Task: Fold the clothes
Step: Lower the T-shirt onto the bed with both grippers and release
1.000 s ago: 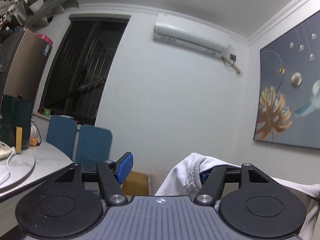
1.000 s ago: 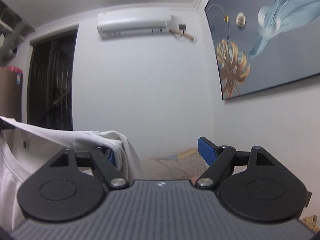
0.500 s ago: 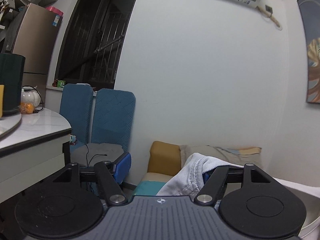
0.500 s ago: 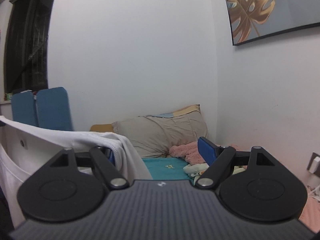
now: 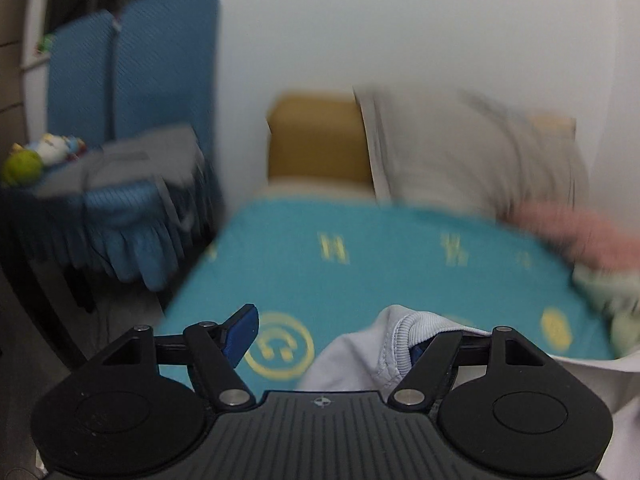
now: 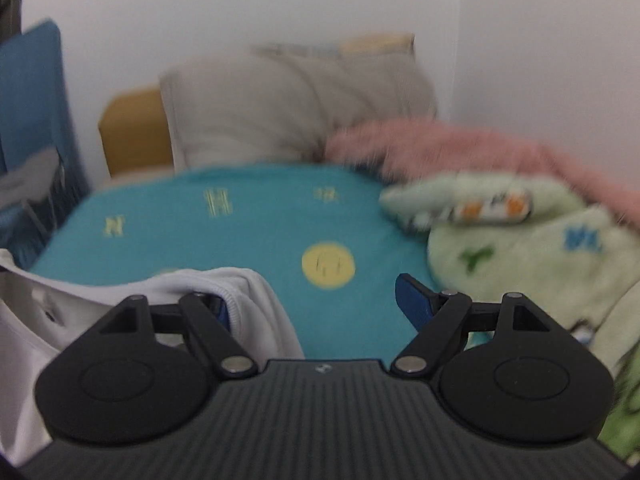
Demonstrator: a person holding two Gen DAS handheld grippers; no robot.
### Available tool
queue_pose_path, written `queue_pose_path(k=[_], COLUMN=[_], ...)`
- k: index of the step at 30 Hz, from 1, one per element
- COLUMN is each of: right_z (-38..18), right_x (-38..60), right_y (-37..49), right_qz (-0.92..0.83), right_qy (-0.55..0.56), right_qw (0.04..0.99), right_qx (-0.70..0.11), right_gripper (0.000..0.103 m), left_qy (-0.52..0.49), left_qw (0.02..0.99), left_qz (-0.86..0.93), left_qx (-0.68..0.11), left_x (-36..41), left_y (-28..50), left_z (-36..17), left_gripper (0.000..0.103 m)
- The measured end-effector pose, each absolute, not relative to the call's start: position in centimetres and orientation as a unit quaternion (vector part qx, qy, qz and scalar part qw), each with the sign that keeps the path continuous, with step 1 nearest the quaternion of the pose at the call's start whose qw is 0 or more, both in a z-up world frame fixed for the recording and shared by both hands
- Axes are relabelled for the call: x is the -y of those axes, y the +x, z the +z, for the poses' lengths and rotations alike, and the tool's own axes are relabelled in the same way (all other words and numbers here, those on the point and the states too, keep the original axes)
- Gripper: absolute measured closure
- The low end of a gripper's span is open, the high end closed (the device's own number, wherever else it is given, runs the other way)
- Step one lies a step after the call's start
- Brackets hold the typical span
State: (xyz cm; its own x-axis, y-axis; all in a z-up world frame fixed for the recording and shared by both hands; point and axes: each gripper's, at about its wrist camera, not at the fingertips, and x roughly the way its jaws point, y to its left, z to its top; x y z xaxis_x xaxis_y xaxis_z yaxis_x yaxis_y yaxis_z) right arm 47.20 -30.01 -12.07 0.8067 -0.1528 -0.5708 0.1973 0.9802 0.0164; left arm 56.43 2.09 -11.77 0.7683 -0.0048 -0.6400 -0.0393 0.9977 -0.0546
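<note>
A white garment [image 5: 360, 356] drapes over one finger of each of my grippers, left [image 5: 332, 338] opening, right [image 6: 316, 300] spread wide, both angled down over the teal bed [image 6: 248, 236].

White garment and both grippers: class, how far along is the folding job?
Done: nothing folded yet. In hand: the white garment hangs draped over one finger of the left gripper, whose jaws are opening, and of the open right gripper. Left: spreading it on the teal sheet and folding.

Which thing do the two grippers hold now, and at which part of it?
The white knit garment hangs by its ribbed edge over one finger of each: left gripper, jaws opening, and right gripper, jaws wide. Neither clamps it.
</note>
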Motion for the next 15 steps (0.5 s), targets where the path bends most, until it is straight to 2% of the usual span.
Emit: queue_pose_path(k=[4,5,7,11,15], right_z=[-15.5,-15.9,-15.9,-14.2,-12.1], right_x=[30.0,30.0,29.9,28.9,28.3], right_y=[49.7,50.0,50.1,47.3,43.0], right_qz=[-0.032,-0.013,0.023,0.041,0.028], right_qy=[0.045,0.051,0.067,0.065,0.066], right_qw=[0.923,0.917,0.906,0.913,0.926], right_qx=[-0.381,-0.396,-0.416,-0.4,-0.37], right_gripper=[0.024,0.024,0.024,0.024,0.024], left_qy=[0.007,0.013,0.022,0.018,0.007], left_qw=[0.915,0.911,0.903,0.907,0.919], left_qz=[-0.016,-0.025,-0.045,-0.057,-0.065], left_qx=[-0.403,-0.411,-0.427,-0.416,-0.39], left_x=[-1.0,-0.5,0.5,0.8,0.8], left_y=[58.5,58.2,57.5,55.6,51.4], left_z=[-16.2,-16.2,-15.9,-14.4,-11.1], left_gripper=[0.02,0.015,0.015,0.005,0.004])
